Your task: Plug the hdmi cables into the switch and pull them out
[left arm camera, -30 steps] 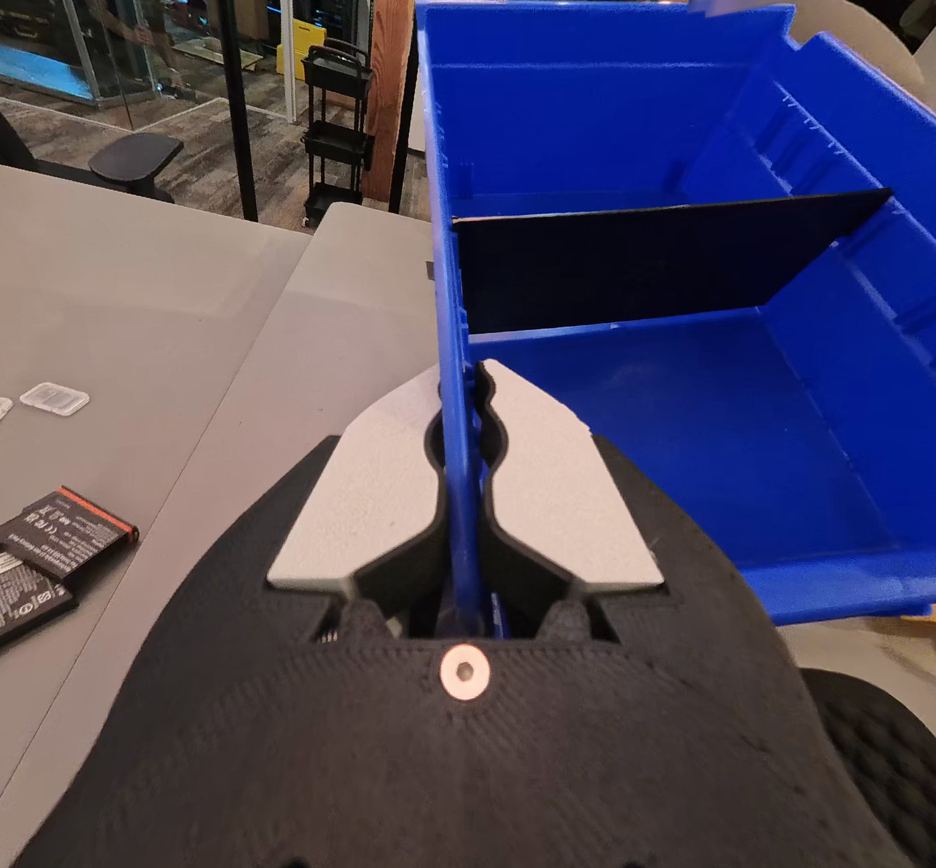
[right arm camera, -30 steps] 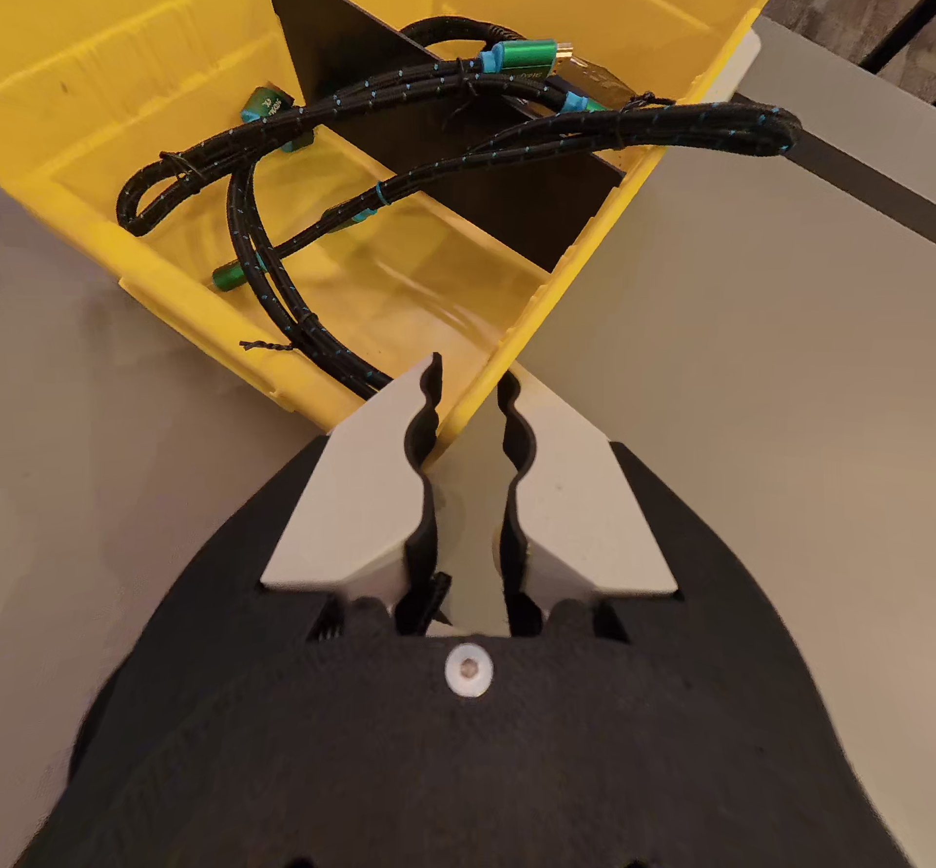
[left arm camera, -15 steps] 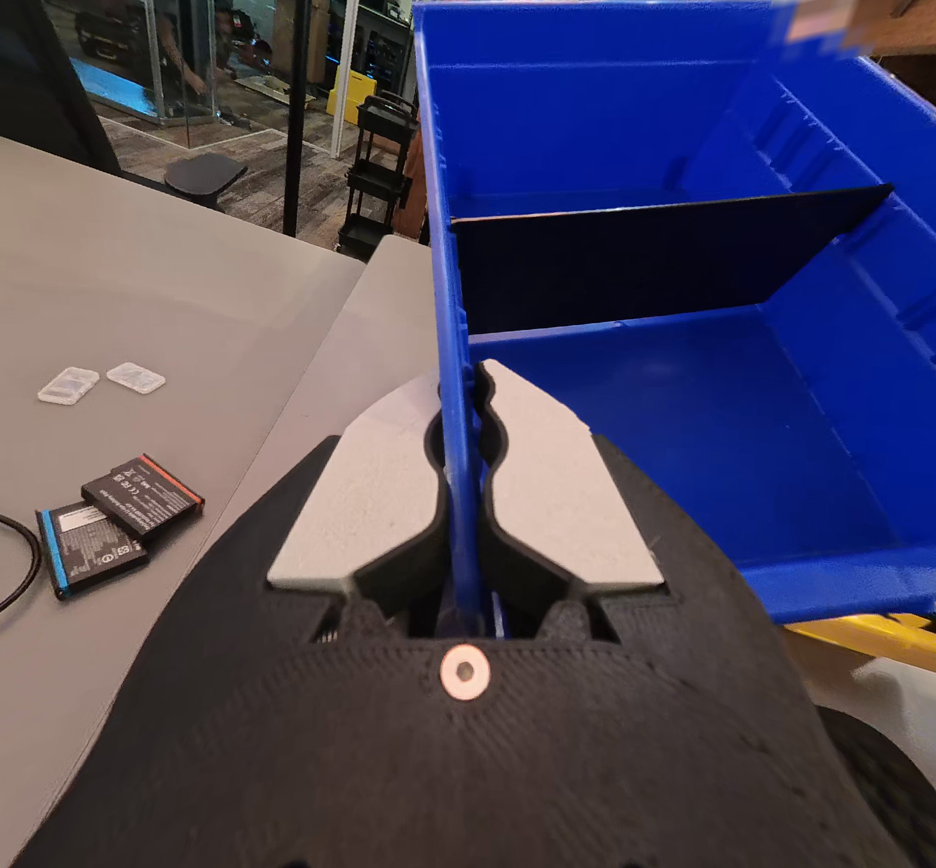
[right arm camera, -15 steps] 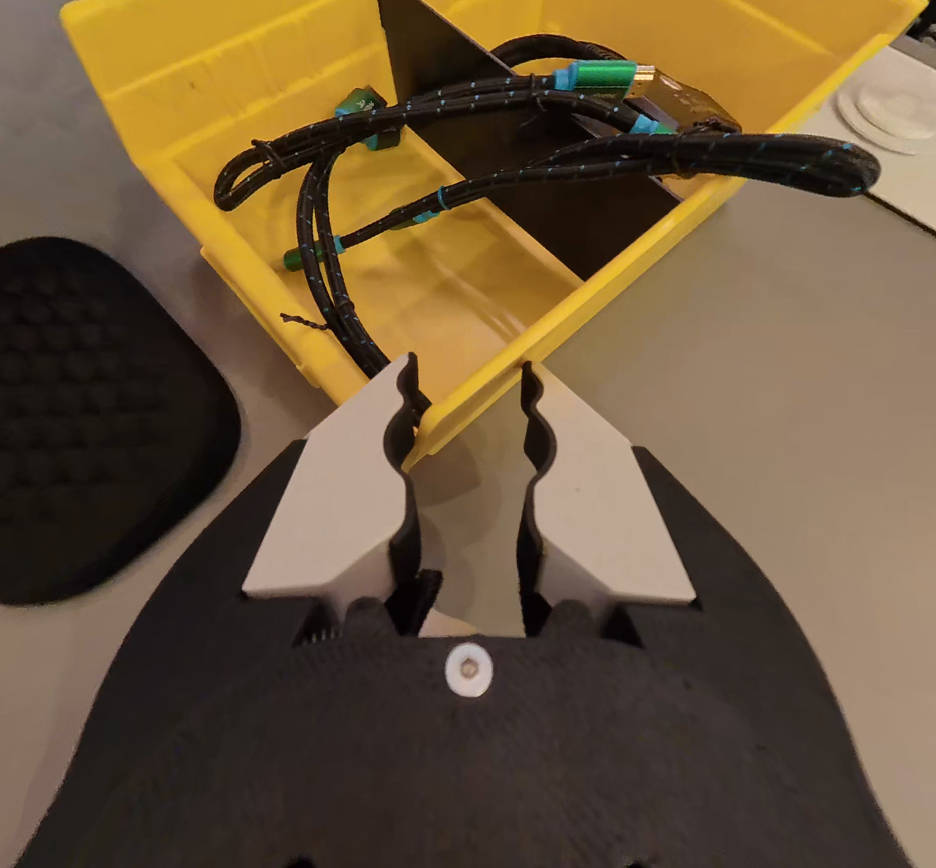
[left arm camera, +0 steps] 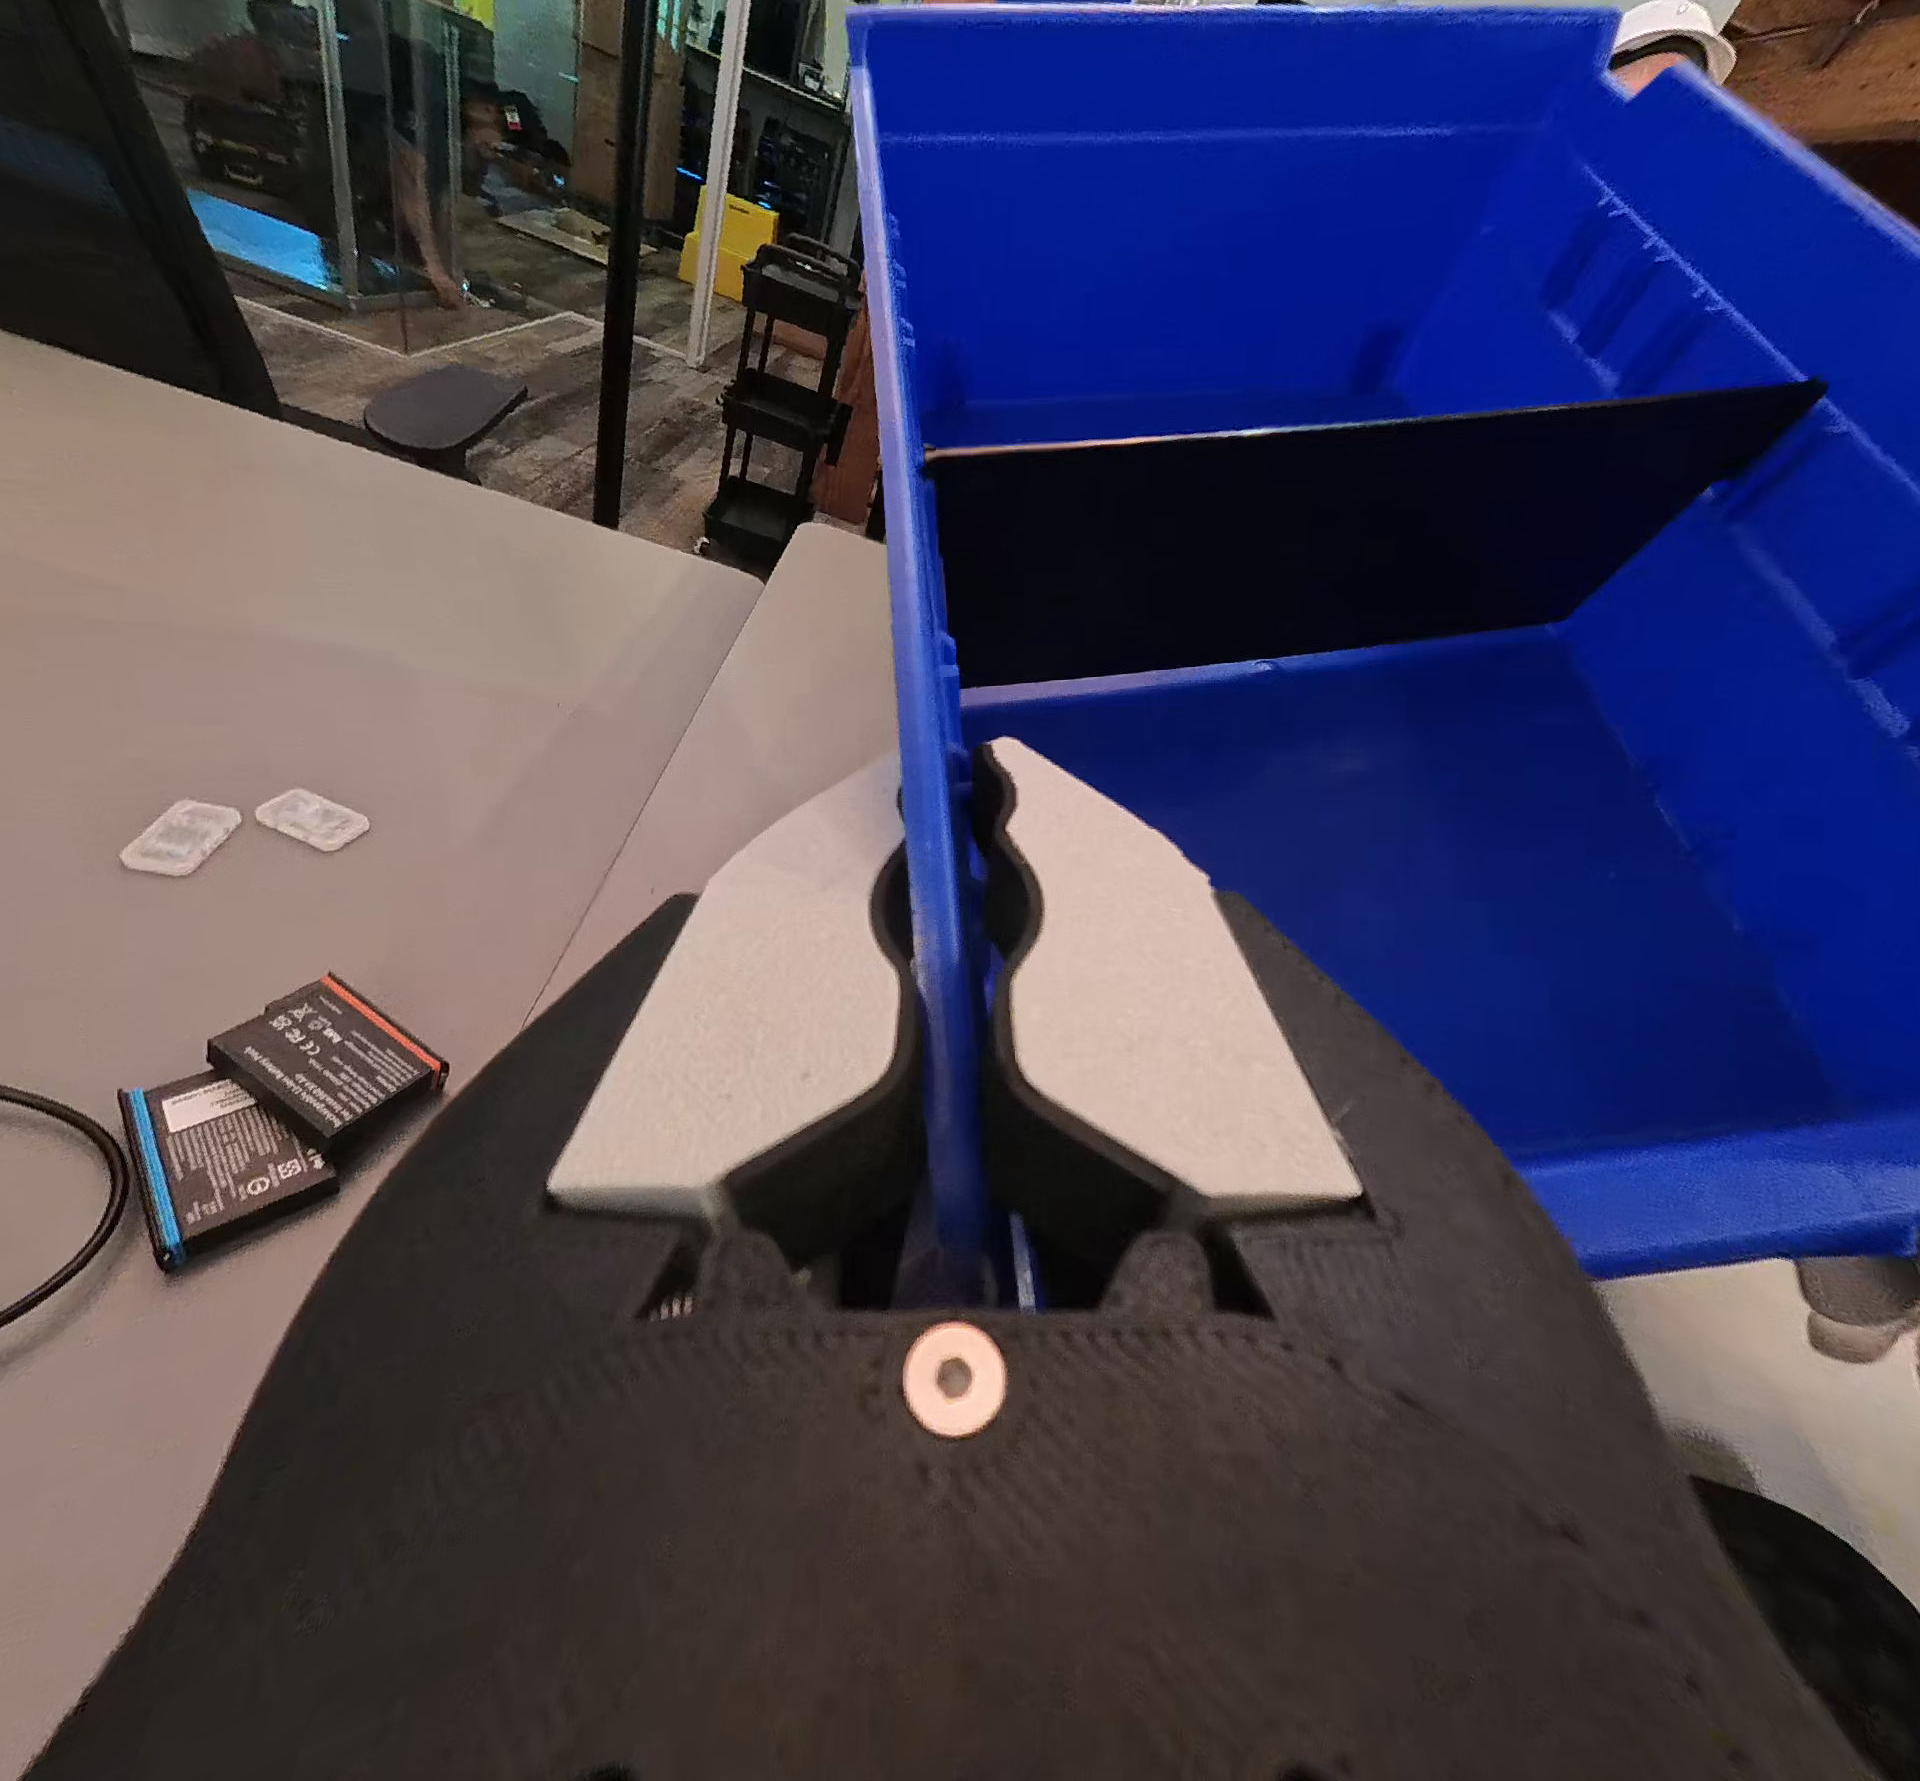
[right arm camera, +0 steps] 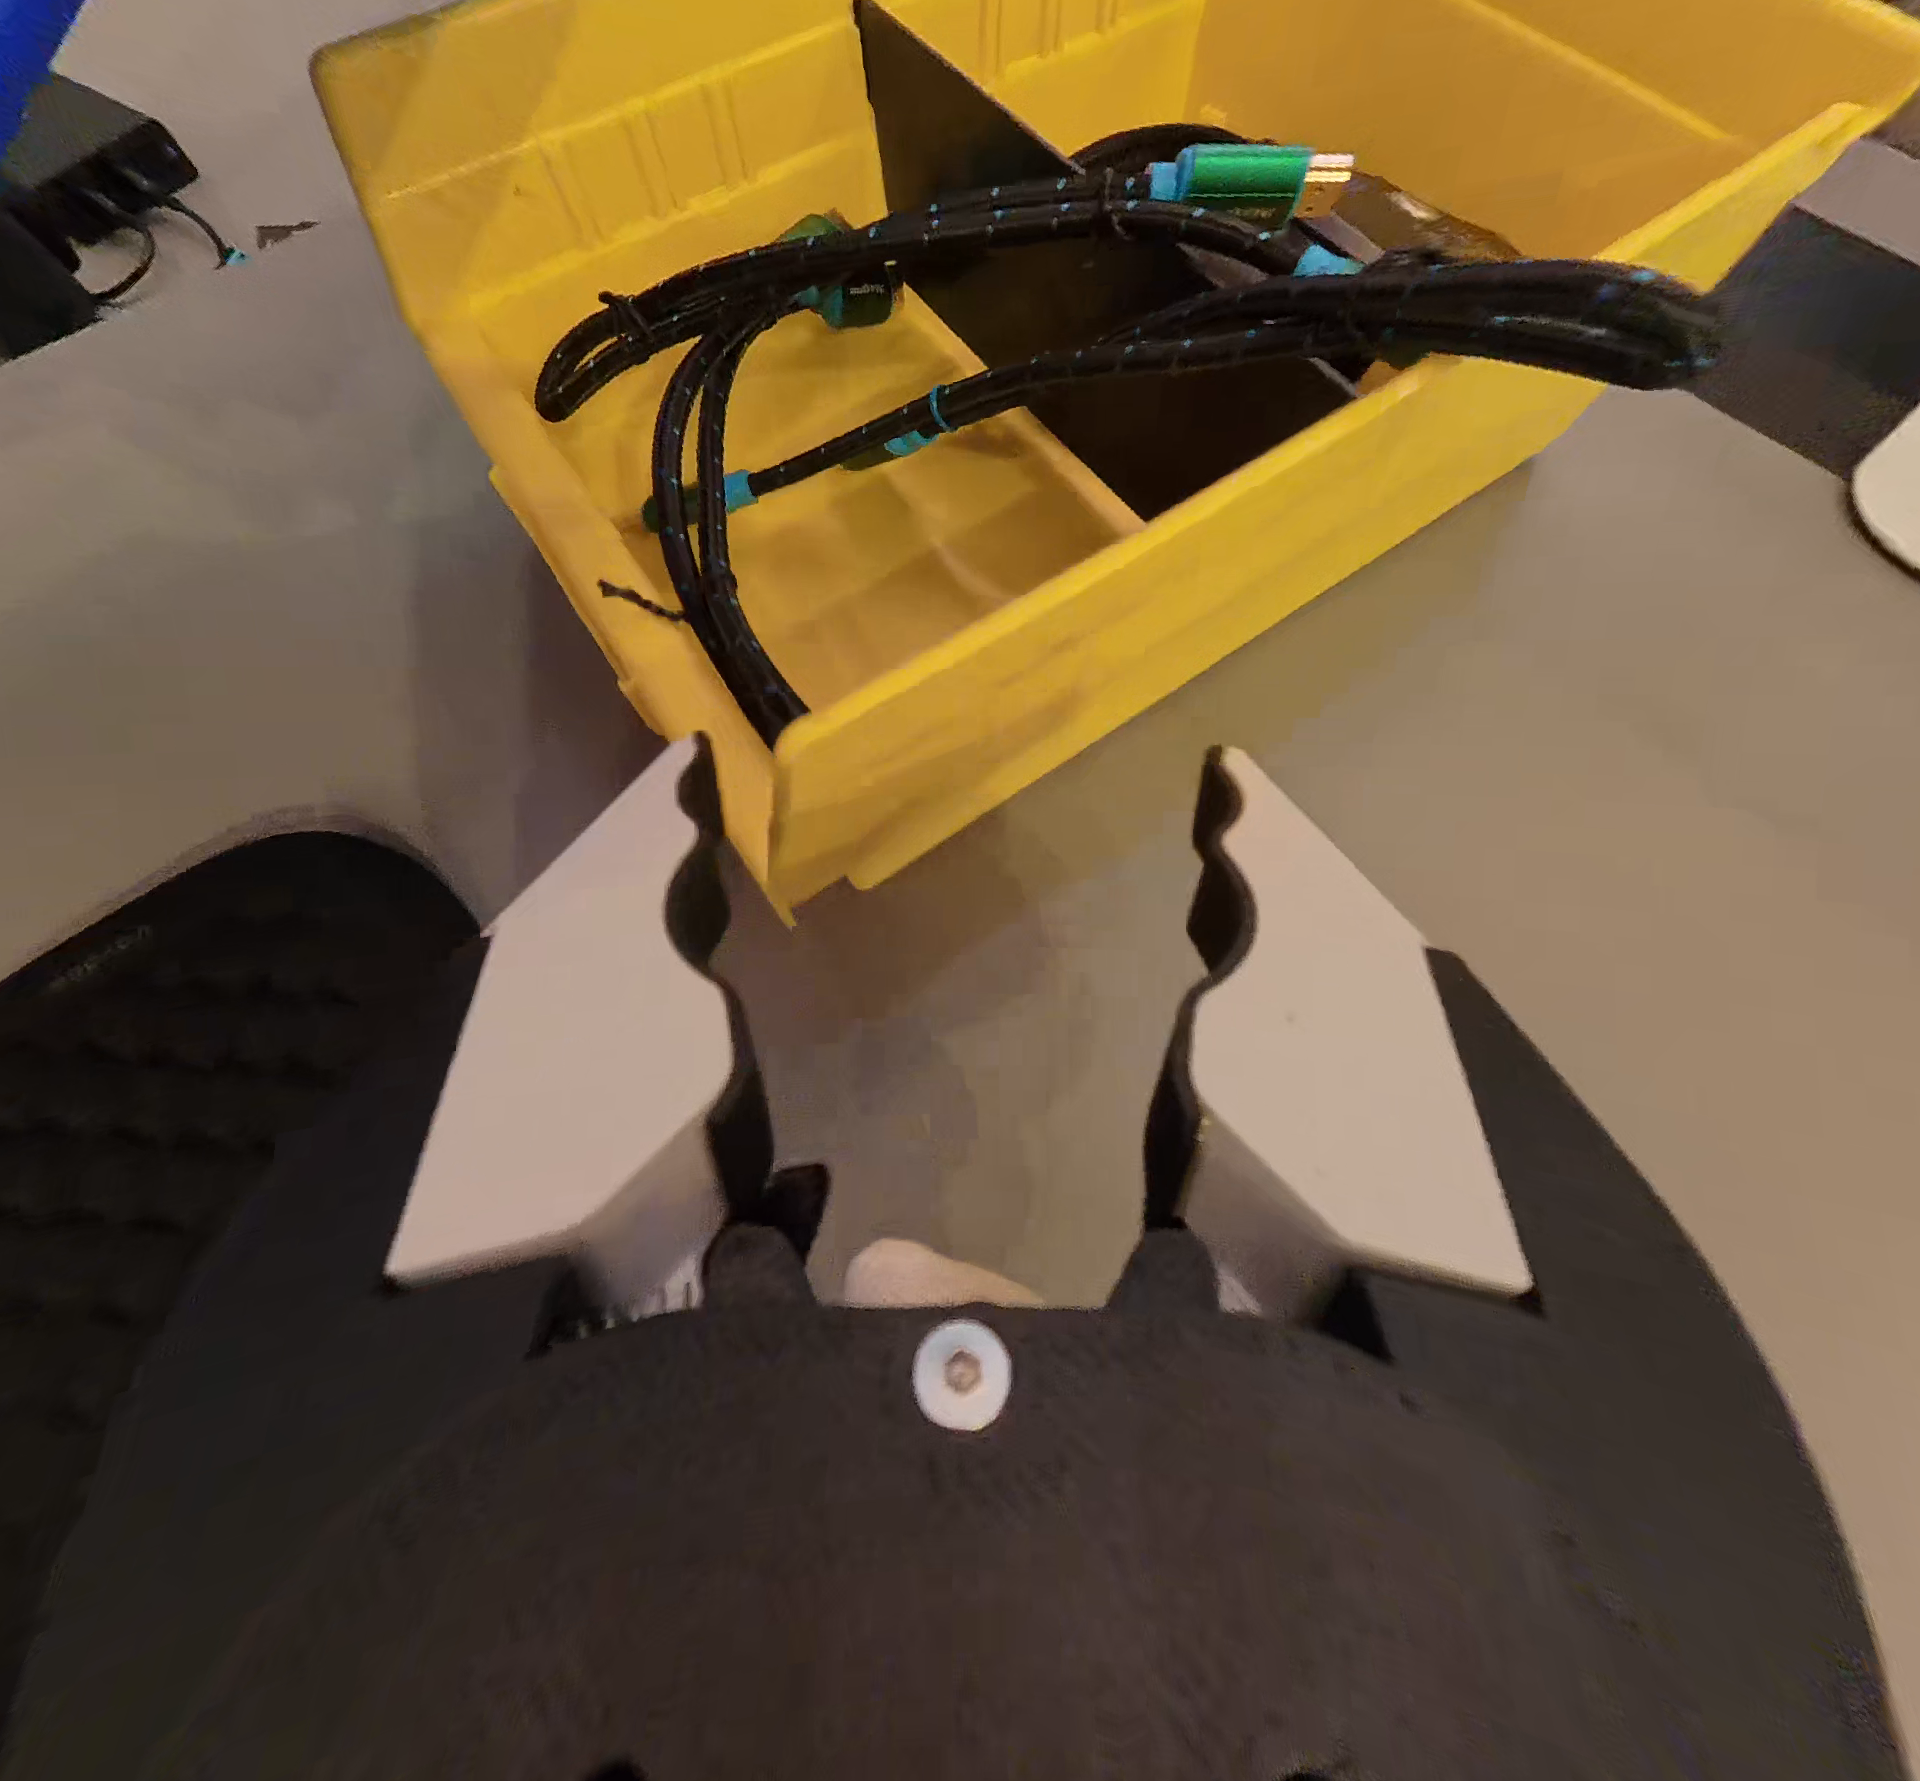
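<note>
Released from the yellow bin (right arm camera: pixel 1091 682), the right gripper (right arm camera: pixel 951 796) now gapes empty before it, while the left gripper (left arm camera: pixel 940 775) clamps the blue bin (left arm camera: pixel 1455 900); inside the yellow bin, stiff braided HDMI cables (right arm camera: pixel 935 214) look best gripped by their rigid green plugs (right arm camera: pixel 1242 178).

Left gripper (left arm camera: pixel 943 796): fingers (left arm camera: pixel 769 1004) were closed hard against a thin upright wall caught between them, one pale pad on either side, the black body level behind them. Right gripper (right arm camera: pixel 956 796): jaws stood wide apart with nothing between the pads; the fingers (right arm camera: pixel 582 1056) pointed forward and slightly downward, tips clear of contact on the right, the left tip just beside a corner.
</note>
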`<action>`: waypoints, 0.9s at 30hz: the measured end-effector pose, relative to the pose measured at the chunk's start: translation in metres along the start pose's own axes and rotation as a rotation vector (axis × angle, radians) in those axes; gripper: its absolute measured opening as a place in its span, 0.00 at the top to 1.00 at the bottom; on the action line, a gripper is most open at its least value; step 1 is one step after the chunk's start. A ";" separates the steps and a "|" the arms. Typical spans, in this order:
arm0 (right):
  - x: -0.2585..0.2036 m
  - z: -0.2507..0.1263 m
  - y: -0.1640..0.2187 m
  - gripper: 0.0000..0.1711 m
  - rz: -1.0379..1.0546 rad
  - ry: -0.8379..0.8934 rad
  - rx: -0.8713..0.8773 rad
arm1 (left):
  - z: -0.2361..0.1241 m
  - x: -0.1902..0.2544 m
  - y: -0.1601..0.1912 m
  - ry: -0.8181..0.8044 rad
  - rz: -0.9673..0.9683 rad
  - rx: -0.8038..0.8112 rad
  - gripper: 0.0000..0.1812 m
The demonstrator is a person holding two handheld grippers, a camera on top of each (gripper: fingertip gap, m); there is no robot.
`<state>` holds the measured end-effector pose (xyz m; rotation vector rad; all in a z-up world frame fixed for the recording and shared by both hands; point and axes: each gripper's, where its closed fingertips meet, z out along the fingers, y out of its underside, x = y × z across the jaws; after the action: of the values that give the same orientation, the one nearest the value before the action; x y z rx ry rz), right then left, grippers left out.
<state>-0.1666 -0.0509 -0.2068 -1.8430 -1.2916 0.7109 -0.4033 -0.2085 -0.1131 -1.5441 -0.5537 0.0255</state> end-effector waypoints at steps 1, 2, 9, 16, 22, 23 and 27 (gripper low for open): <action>0.002 -0.005 -0.001 0.46 -0.006 0.003 0.012 | -0.001 0.003 -0.002 0.001 0.010 0.003 0.97; 0.004 -0.012 -0.001 0.46 -0.013 0.010 0.020 | -0.003 0.006 -0.004 0.006 0.016 0.008 0.97; 0.043 -0.110 0.003 0.45 -0.039 0.092 0.140 | -0.013 0.055 -0.018 0.066 0.073 0.016 0.97; 0.028 -0.235 -0.014 0.45 -0.094 0.079 0.414 | -0.008 0.173 -0.005 0.248 0.131 -0.041 0.96; 0.021 -0.306 -0.003 0.48 -0.151 0.164 0.634 | 0.021 0.310 0.042 0.413 0.274 -0.144 0.96; 0.029 -0.310 0.006 0.48 -0.151 0.199 0.627 | 0.027 0.334 0.051 0.445 0.306 -0.160 0.96; 0.063 -0.326 0.036 0.48 -0.102 0.318 0.595 | 0.046 0.423 0.095 0.582 0.328 -0.254 0.96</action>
<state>0.1301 -0.0862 -0.0573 -1.3276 -0.8416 0.6294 -0.0176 -0.0107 -0.0702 -1.7754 0.1659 -0.2451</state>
